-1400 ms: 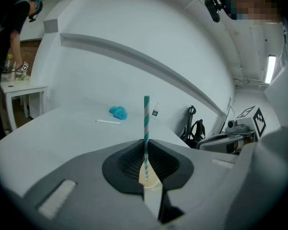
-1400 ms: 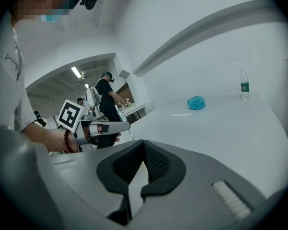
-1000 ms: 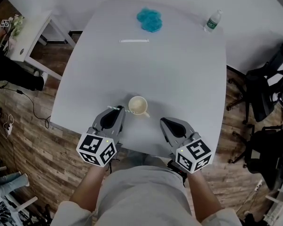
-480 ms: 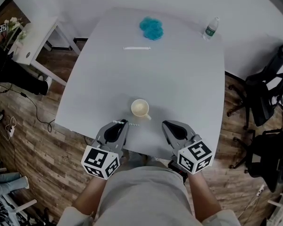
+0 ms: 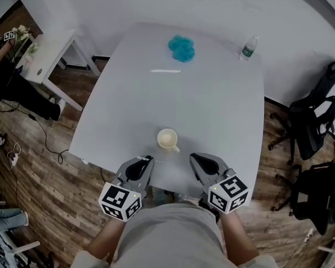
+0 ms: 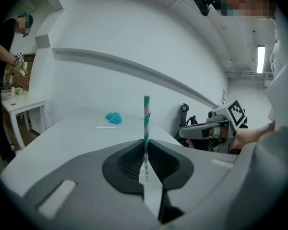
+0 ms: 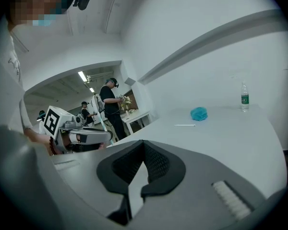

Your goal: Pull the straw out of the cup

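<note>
While the cup (image 5: 167, 139) is left standing on the white table (image 5: 223, 105), the striped straw (image 6: 146, 123) is already held clear of it.
The straw is pinched between the closed jaws of the left gripper (image 5: 148, 160), just off the cup at roughly 7 o'clock, and isn't touched by the cup at all. The right gripper (image 5: 196, 158) is parked at about 5 o'clock of the cup, jaws shut on nothing. A teal cloth (image 5: 182, 47) and a bottle (image 5: 248, 48) are seen way out at 12 and 1 o'clock.

Dim, even light; fisheye-warped edges.
</note>
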Demonstrator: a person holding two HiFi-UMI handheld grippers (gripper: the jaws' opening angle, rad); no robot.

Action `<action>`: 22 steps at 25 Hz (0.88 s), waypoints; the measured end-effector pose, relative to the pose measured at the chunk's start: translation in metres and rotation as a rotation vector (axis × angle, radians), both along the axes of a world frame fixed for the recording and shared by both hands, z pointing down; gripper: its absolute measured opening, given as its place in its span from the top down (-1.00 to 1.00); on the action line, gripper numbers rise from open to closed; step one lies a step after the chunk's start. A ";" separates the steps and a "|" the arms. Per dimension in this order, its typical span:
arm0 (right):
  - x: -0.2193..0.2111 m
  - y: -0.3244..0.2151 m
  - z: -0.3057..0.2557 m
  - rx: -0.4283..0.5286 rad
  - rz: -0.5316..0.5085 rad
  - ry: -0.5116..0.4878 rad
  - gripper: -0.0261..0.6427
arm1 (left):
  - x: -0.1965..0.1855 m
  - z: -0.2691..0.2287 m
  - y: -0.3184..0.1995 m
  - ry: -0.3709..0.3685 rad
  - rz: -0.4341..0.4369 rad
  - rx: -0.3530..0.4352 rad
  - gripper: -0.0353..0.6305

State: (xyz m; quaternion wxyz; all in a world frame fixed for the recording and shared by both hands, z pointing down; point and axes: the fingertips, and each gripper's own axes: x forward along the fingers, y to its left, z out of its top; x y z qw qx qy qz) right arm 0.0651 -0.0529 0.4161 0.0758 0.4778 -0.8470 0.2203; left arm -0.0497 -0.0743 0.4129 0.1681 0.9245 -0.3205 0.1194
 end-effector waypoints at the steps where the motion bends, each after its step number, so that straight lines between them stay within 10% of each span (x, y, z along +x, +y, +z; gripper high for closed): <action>1: -0.001 0.001 0.000 0.001 -0.005 0.002 0.91 | 0.000 -0.001 0.000 -0.002 -0.001 0.005 0.76; 22: -0.014 0.004 0.001 -0.001 -0.039 0.025 0.91 | -0.003 -0.012 0.003 0.001 0.013 0.016 0.76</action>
